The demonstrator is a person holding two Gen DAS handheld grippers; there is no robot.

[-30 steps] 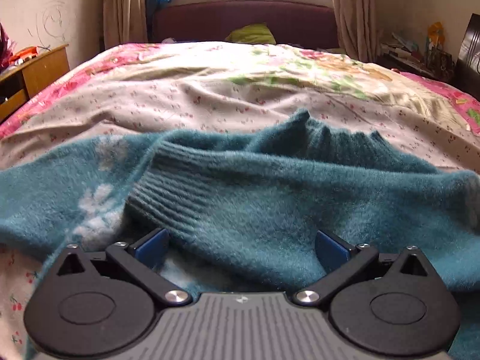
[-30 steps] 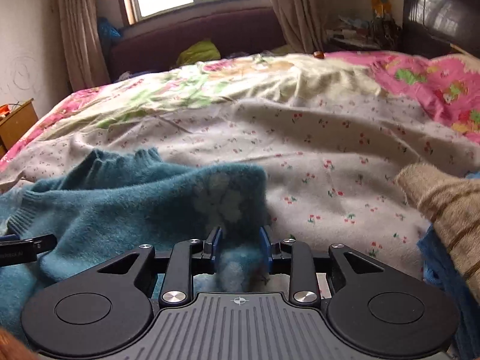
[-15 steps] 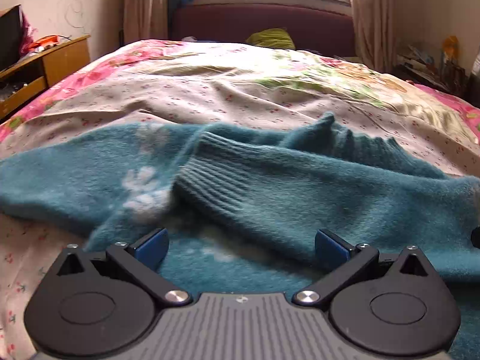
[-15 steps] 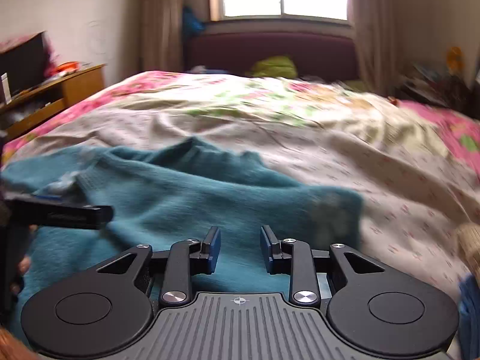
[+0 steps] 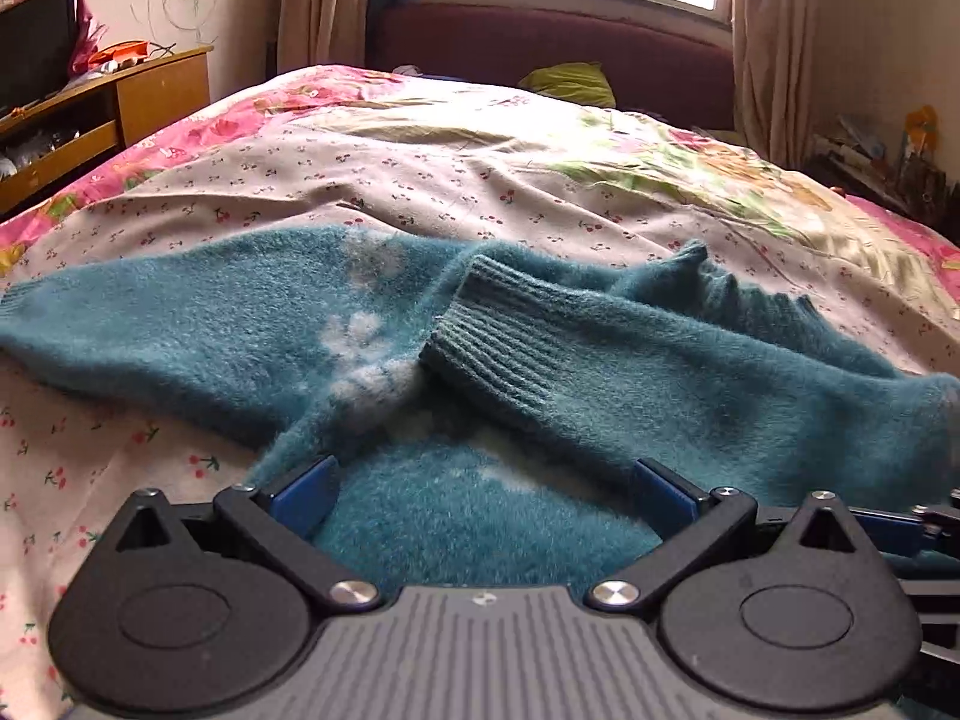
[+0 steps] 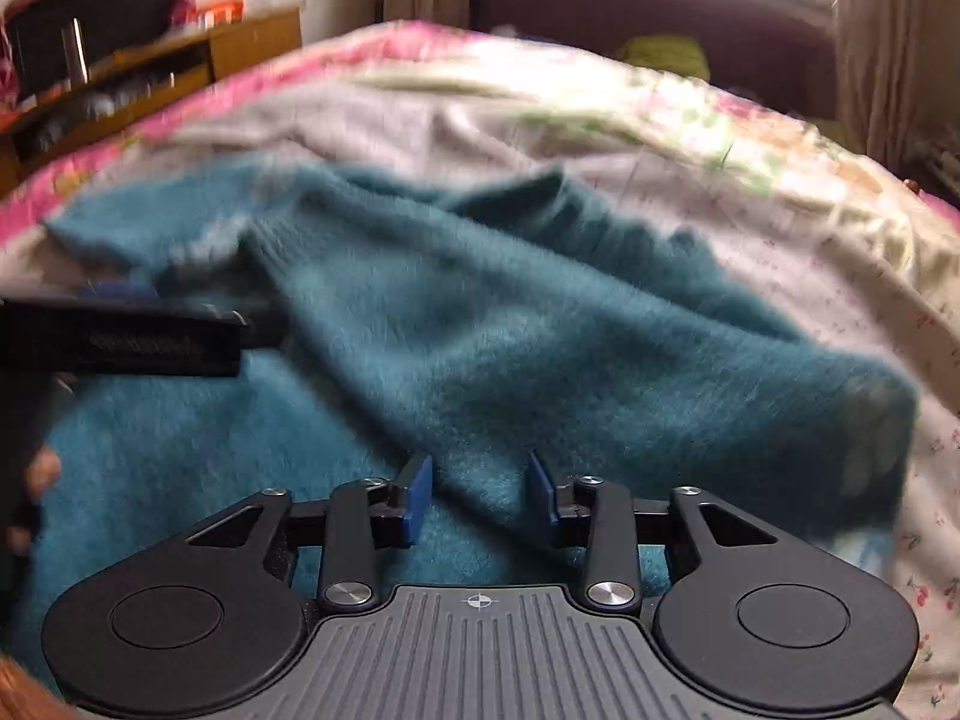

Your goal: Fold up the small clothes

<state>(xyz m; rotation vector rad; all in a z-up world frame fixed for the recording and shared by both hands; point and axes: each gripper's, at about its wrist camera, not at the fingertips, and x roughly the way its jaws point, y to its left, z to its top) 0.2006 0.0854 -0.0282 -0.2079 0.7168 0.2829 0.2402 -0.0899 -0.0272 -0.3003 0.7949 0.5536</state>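
Observation:
A fuzzy teal sweater [image 5: 600, 360] with white flower marks lies on the bed. One sleeve, with a ribbed cuff [image 5: 498, 342], is folded across the body; the other sleeve [image 5: 150, 324] stretches out to the left. My left gripper [image 5: 480, 498] is wide open just above the sweater's near part, holding nothing. The blurred right wrist view shows the sweater [image 6: 480, 324] too. My right gripper [image 6: 479, 495] is partly open over the sweater, with nothing between its pads. The left gripper [image 6: 120, 342] shows at the left edge of that view.
The bed [image 5: 480, 180] has a cherry-print and floral cover. A wooden cabinet [image 5: 90, 120] stands to the left. A dark red headboard [image 5: 570, 54] and a green pillow [image 5: 570, 84] are at the far end under the window.
My right gripper let go of the sweater's flower-marked corner and opened, swinging left. My left gripper drew back and turned left, so more of the outstretched sleeve shows.

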